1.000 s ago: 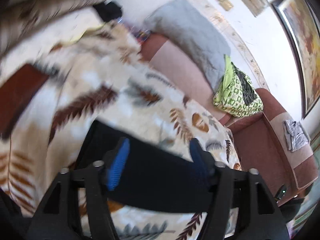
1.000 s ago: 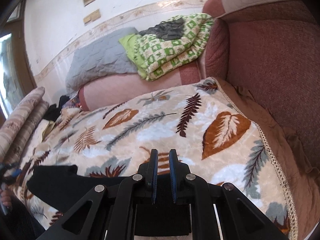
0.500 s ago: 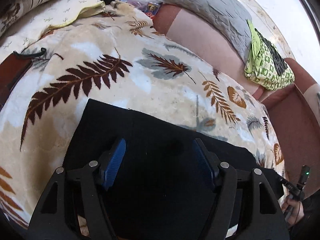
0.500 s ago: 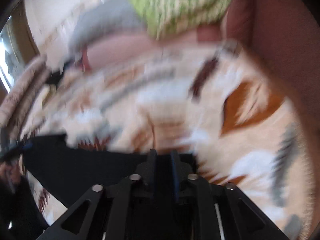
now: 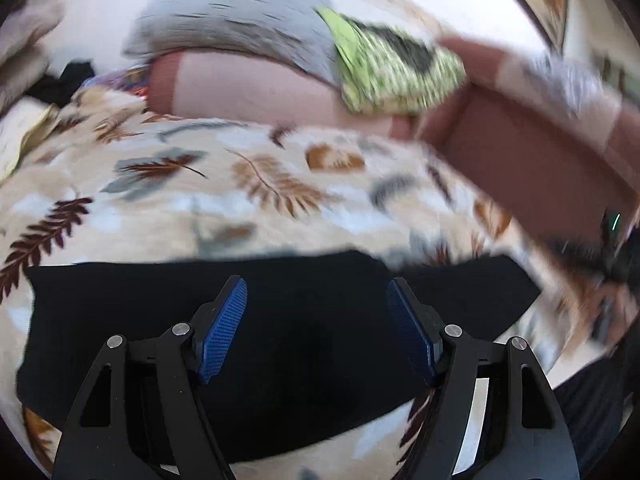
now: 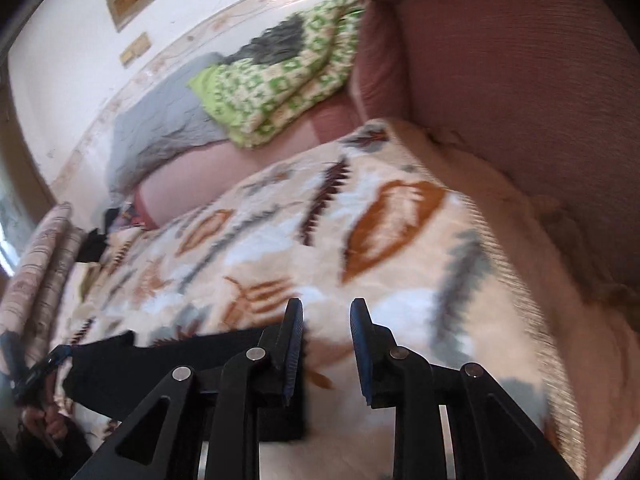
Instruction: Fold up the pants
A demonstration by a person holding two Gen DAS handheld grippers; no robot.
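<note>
1. The black pants [image 5: 288, 344] lie flat as a long dark band across the leaf-patterned blanket [image 5: 248, 192] that covers the sofa seat, close to its front edge. In the left wrist view the band runs nearly the whole width under the left tool [image 5: 316, 328]; in the right wrist view its end reaches just under the left finger of the right tool [image 6: 326, 344].

2. The left tool stands wide open above the middle of the pants. Its blue pads [image 5: 224, 328] are clear of the cloth and nothing is pinched between them.

3. The right tool's jaws have just been opening. They now stand a little apart, with only blanket showing in the gap and no cloth between them, so it holds nothing.

4. Judged from the narrow, straight-edged shape, the pants look already folded lengthwise, leg on leg, though the layers cannot be made out in the black cloth.

5. What is probably left: take one end of the band and bring it over the other to shorten it, perhaps once more, then smooth it.

6. The green checked blanket [image 6: 280, 84] and grey quilt [image 6: 160, 136] on the sofa back lie well apart from the work.
</note>
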